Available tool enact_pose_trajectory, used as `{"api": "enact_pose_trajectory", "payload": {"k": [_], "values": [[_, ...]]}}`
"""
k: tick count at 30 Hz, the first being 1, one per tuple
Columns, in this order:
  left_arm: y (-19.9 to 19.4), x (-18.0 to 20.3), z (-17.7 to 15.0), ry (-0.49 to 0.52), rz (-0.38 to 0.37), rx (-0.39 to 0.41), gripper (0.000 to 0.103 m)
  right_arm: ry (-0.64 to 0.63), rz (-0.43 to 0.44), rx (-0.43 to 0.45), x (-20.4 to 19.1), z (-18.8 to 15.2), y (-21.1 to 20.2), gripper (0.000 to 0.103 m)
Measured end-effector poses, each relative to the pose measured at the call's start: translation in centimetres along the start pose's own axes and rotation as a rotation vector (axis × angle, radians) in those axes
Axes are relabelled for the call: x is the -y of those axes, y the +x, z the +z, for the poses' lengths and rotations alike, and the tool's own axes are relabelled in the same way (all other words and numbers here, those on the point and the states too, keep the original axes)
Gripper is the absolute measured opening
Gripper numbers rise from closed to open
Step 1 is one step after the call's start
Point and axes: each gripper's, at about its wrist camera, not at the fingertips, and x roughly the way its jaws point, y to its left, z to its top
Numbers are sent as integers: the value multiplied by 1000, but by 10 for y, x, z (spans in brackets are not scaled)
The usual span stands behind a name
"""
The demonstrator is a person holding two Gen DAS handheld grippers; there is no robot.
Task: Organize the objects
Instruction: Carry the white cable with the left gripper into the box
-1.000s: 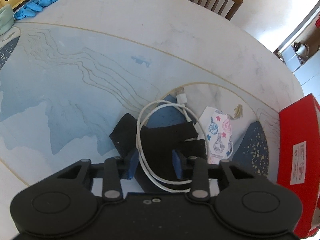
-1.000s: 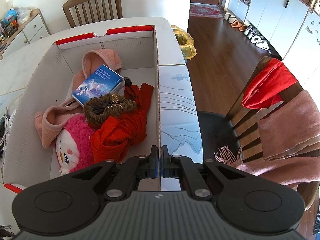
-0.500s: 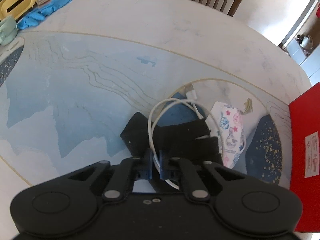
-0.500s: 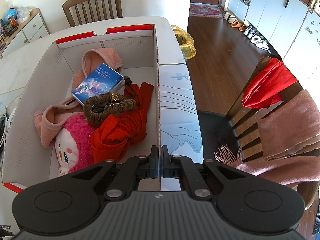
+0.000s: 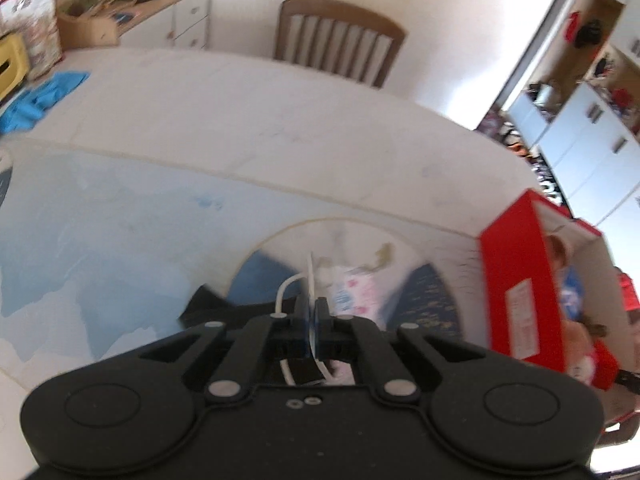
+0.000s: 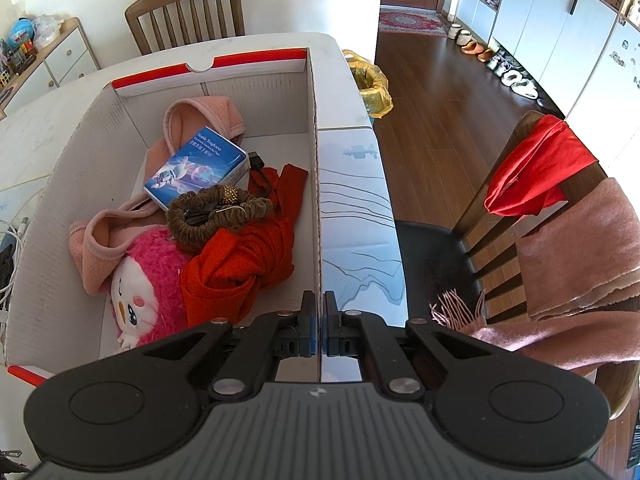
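your left gripper (image 5: 311, 322) is pinching the white cable (image 5: 285, 294), with the black cloth (image 5: 212, 308) just below it. your right gripper (image 6: 319, 328) is clamping the near wall of the box (image 6: 316, 160); the plush toy (image 6: 144, 280) is lying inside, to its left.

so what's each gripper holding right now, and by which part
Left gripper pinches the white cable partway along its loop. Right gripper clamps the box's side wall at its top edge.
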Motion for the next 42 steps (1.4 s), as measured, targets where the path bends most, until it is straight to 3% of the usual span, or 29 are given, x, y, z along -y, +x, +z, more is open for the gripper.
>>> {"api": "enact_pose_trajectory", "payload": {"k": [10,22,32,42], "values": [[-44,53,20,76,-154,116,0,-3,-1,1,0,0,0,2],[-79,136,47,253,-309,191,0,-2,0,3,0,1,0,2],[-64,221,46,423,-425,142,0,-3,1,4,-1,2,0,2],[-32,285,22,512,-525,41,0,-1,4,7,-1,3,0,2]]}}
